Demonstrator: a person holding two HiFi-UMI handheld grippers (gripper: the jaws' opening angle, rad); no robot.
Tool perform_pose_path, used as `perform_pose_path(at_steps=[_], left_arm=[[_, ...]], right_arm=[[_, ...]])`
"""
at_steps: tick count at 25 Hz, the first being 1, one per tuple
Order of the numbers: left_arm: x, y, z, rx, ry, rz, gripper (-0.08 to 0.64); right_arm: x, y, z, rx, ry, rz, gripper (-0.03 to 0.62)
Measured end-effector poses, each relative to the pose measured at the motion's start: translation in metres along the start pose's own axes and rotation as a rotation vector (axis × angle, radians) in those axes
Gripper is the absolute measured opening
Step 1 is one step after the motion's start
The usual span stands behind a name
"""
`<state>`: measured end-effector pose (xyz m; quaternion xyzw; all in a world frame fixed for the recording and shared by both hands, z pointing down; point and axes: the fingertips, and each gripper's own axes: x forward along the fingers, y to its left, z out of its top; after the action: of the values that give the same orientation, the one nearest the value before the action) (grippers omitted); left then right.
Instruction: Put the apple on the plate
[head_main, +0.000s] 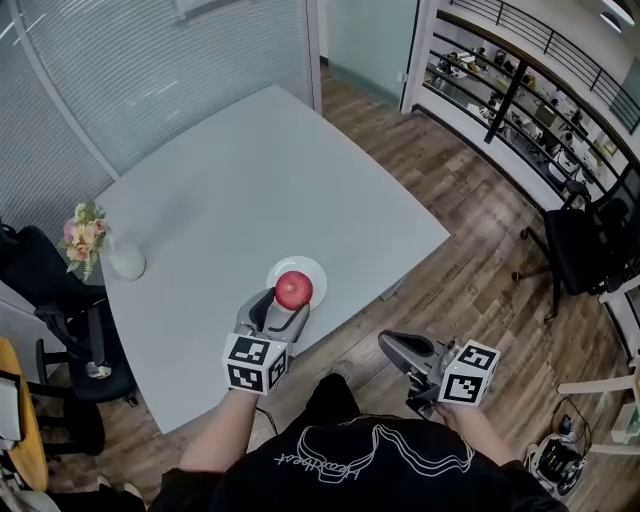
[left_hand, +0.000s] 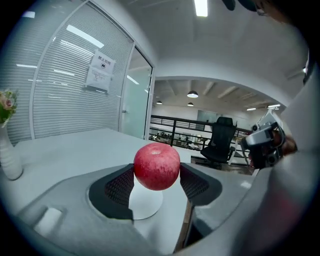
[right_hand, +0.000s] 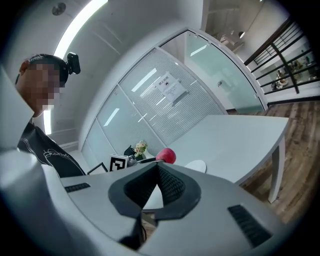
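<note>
My left gripper (head_main: 286, 304) is shut on a red apple (head_main: 293, 289), its dark pads pressing both sides of the fruit (left_hand: 156, 166). The apple hangs just above the near part of a small white plate (head_main: 305, 270), which lies on the light grey table close to its front edge. In the left gripper view the plate (left_hand: 145, 201) shows below the apple. My right gripper (head_main: 393, 344) is held off the table's front edge over the wooden floor, its jaws closed together with nothing between them. From it I see the apple (right_hand: 166, 155) and plate (right_hand: 196, 165) at a distance.
A white vase with pink flowers (head_main: 122, 260) stands at the table's left edge. The grey table (head_main: 250, 180) runs back to a glass wall with blinds. Black office chairs (head_main: 60, 320) stand to the left, and another black chair (head_main: 585, 245) on the wooden floor to the right.
</note>
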<state>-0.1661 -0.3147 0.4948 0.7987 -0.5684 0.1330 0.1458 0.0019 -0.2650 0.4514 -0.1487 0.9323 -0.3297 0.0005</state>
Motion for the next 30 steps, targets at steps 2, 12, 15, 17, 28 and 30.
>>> perform_pose_path(at_steps=[2,12,15,17,28,30], left_arm=[[0.011,0.007,-0.011,0.01,0.015,0.009,0.295],[0.056,0.035,-0.063,0.043,0.117,0.032,0.295],[0.064,0.043,-0.074,0.036,0.142,0.043,0.295],[0.069,0.047,-0.08,0.032,0.152,0.049,0.295],[0.083,0.049,-0.093,0.057,0.202,0.061,0.295],[0.084,0.05,-0.095,0.068,0.205,0.071,0.295]], right_arm=[[0.004,-0.005,-0.002,0.009,0.011,-0.006,0.009],[0.018,-0.026,-0.012,0.051,0.04,-0.029,0.009],[0.02,-0.031,-0.017,0.072,0.048,-0.04,0.009],[0.021,-0.035,-0.021,0.098,0.05,-0.043,0.009],[0.019,-0.046,-0.027,0.161,0.044,-0.057,0.009],[0.018,-0.048,-0.029,0.168,0.045,-0.062,0.009]])
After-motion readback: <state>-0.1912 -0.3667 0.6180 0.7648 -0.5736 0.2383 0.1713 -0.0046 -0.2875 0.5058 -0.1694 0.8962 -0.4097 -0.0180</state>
